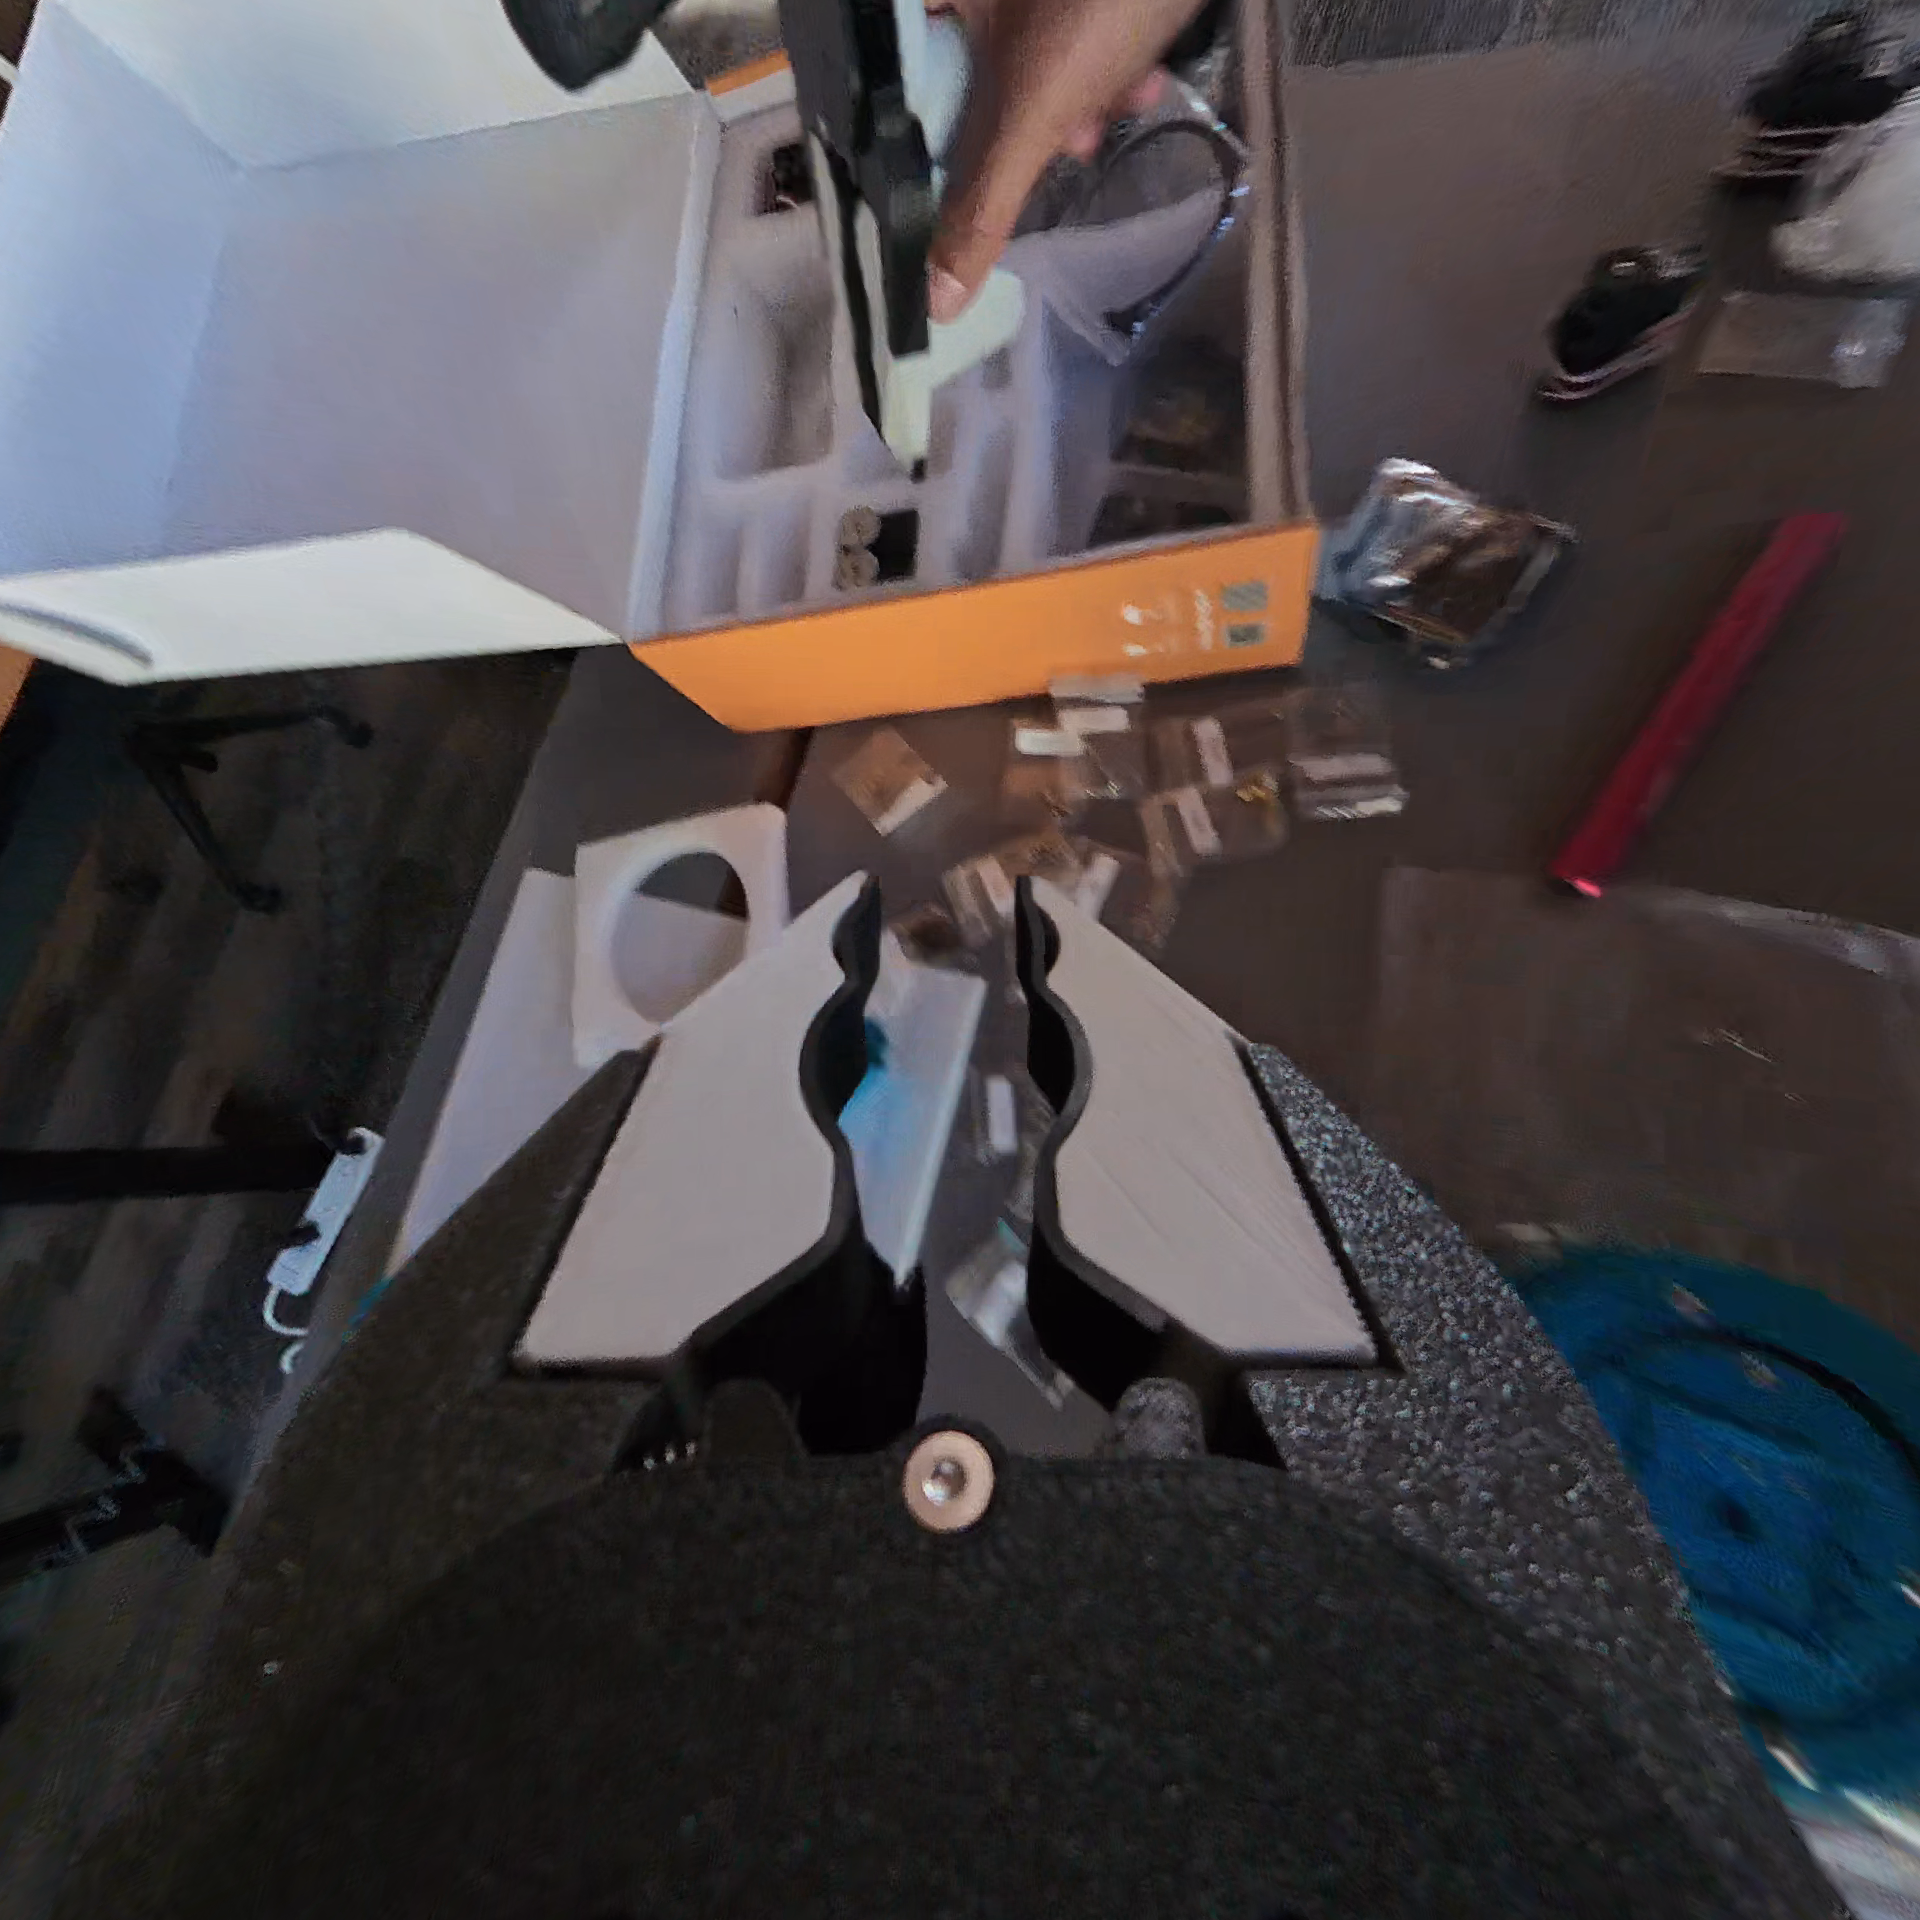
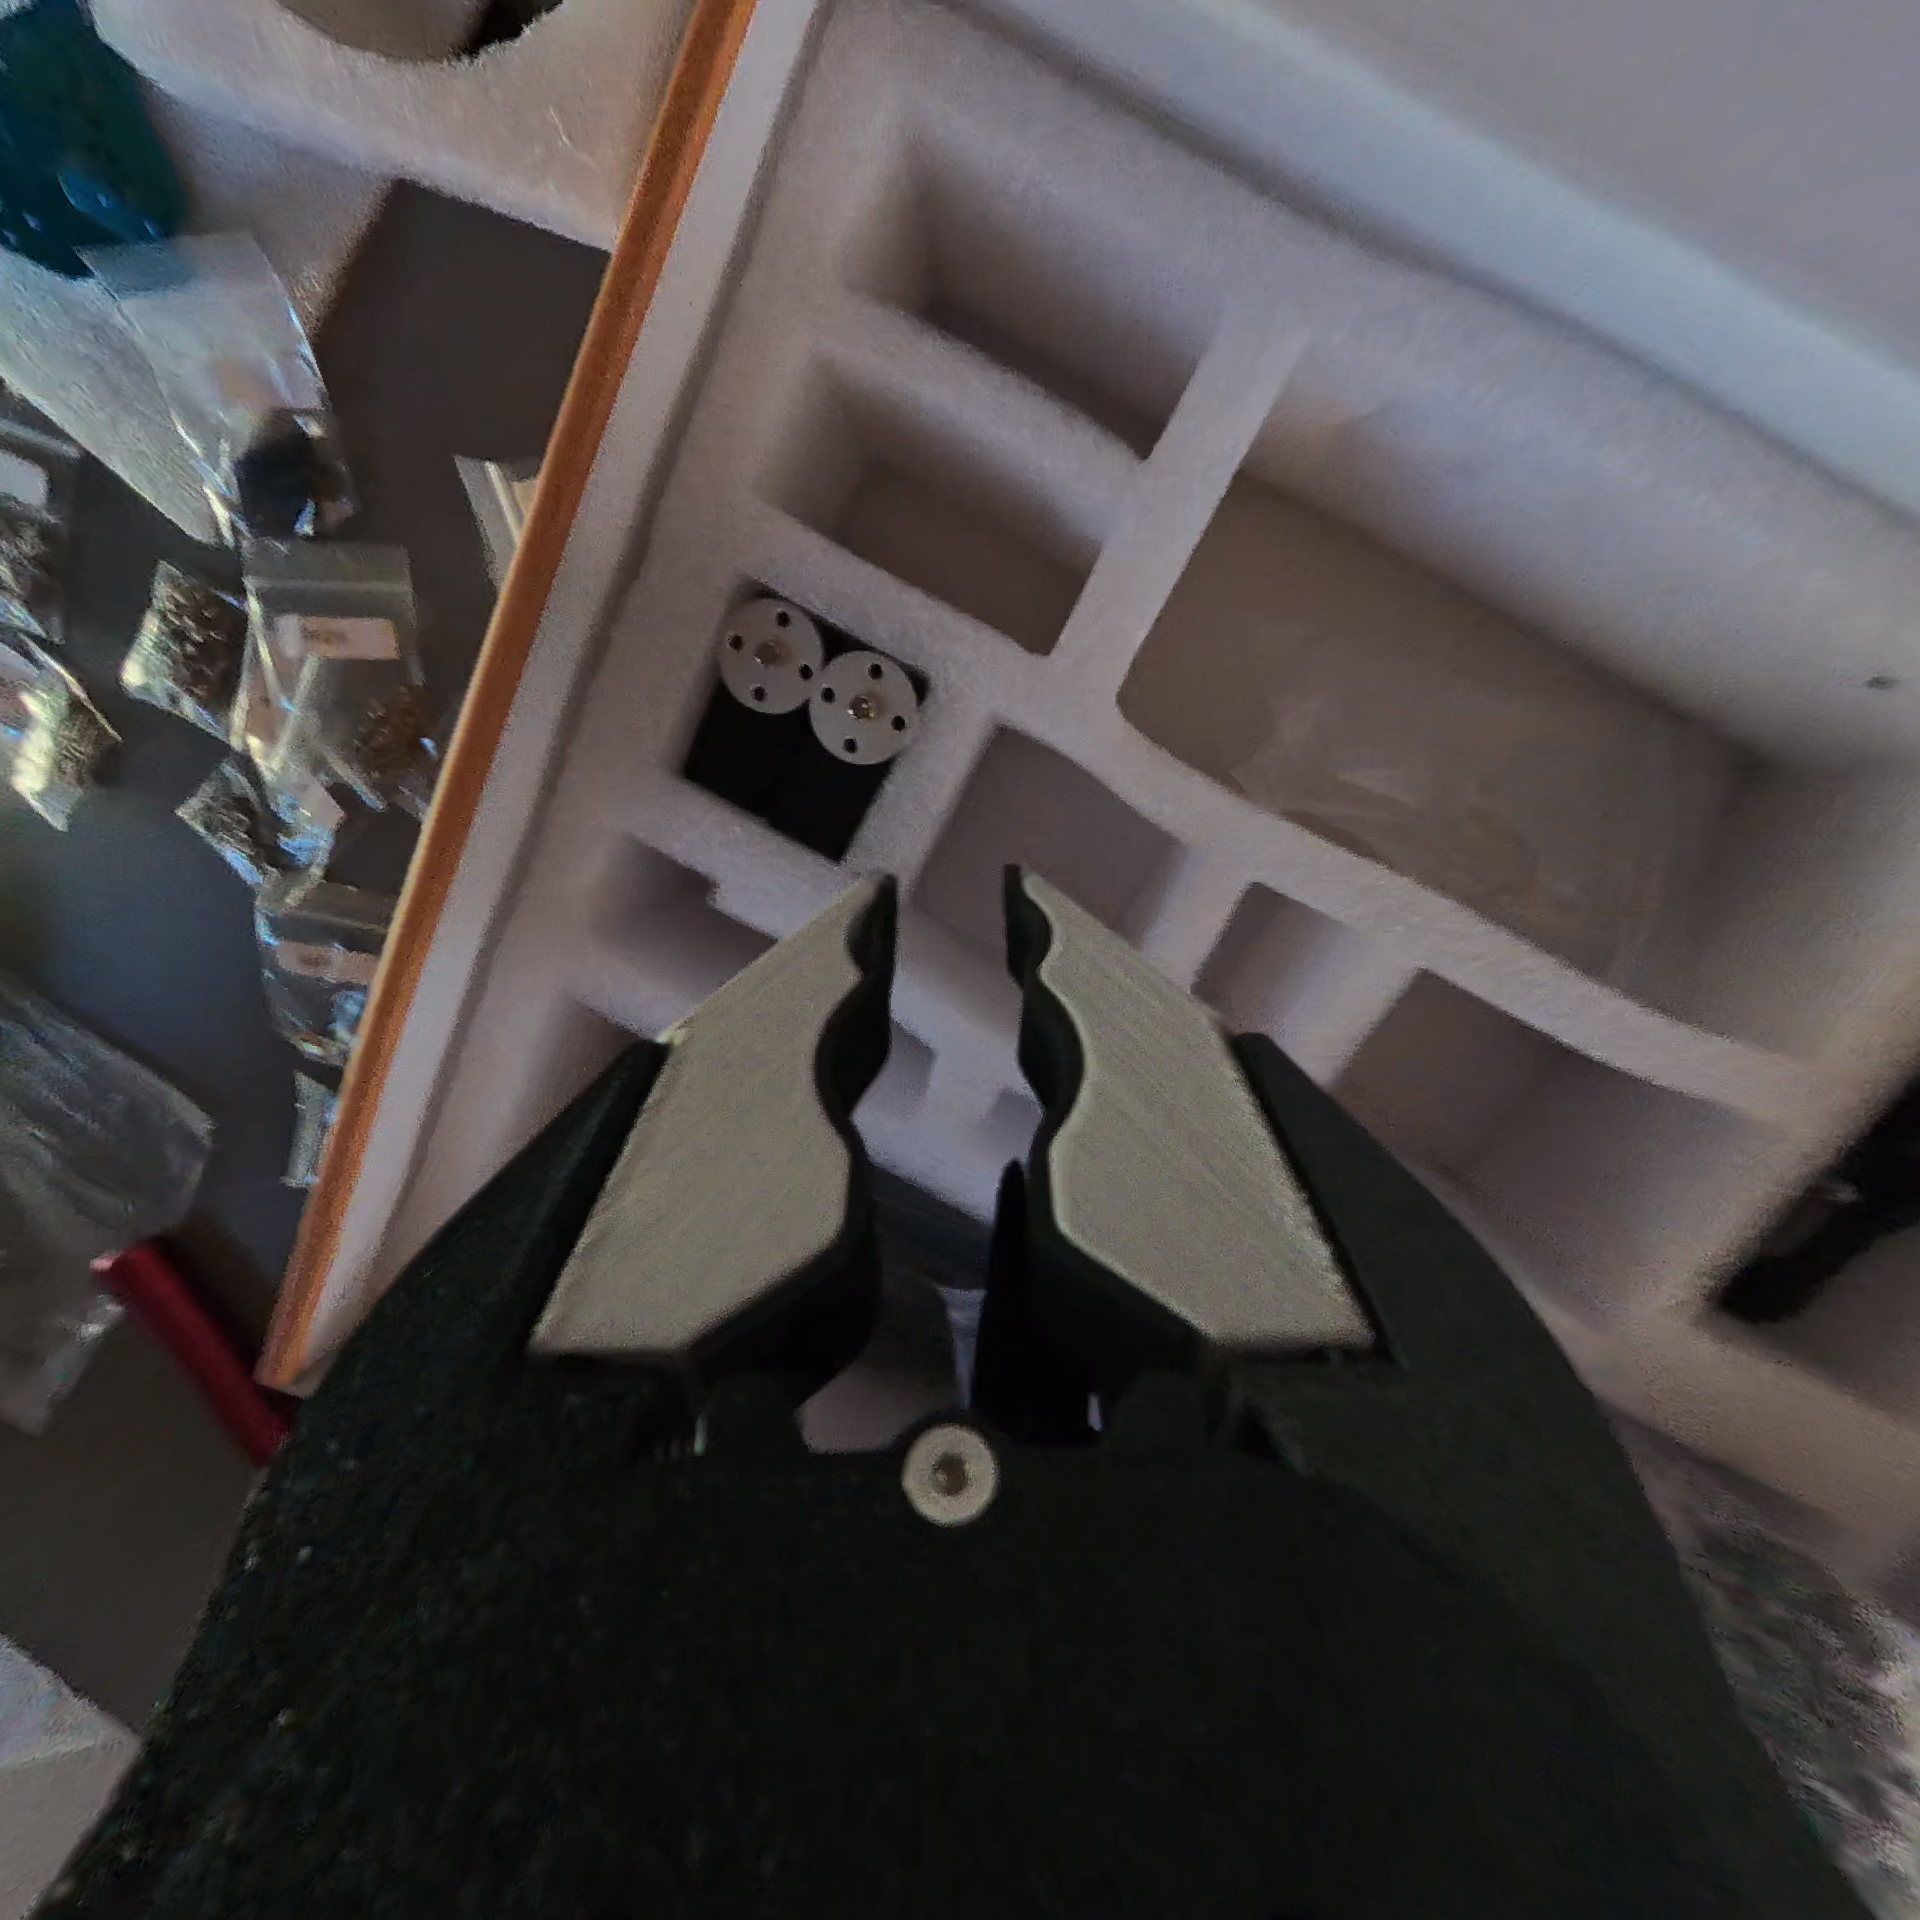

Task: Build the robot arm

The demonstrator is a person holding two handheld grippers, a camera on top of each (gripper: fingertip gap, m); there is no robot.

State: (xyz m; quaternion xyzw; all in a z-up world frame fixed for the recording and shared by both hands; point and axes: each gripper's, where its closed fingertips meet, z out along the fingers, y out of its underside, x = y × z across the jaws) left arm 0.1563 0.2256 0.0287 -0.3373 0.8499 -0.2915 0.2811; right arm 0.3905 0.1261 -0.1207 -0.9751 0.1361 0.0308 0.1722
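**Both grippers apart and empty over a cluttered brown tabletop**

A brown table [image 1: 1455, 312] was seen, with dark flooring beyond its edge to the left of the left gripper [image 1: 945, 894]. The left gripper was held above the table, jaws apart, nothing between them. Just ahead of its tips, small clear bags of parts [image 1: 1164, 800] were scattered. A white foam piece with a round cutout [image 1: 764, 862] lay ahead-left. A red bar [image 1: 1704, 696] lay ahead-right, and a blue spool-like object [image 1: 1745, 1496] sat close on the right. Farther ahead, an orange-edged box [image 1: 966, 655] stood open.

The right gripper [image 2: 948, 891] was held over the box's white foam insert [image 2: 1195, 436], jaws apart and empty. Two black motors with round white hubs [image 2: 821, 686] sat in a compartment just ahead-left of its tips. Neighbouring compartments appeared empty; heavy blur limited detail. In the left wrist view, the right gripper was gripped by a hand [image 1: 1039, 114].
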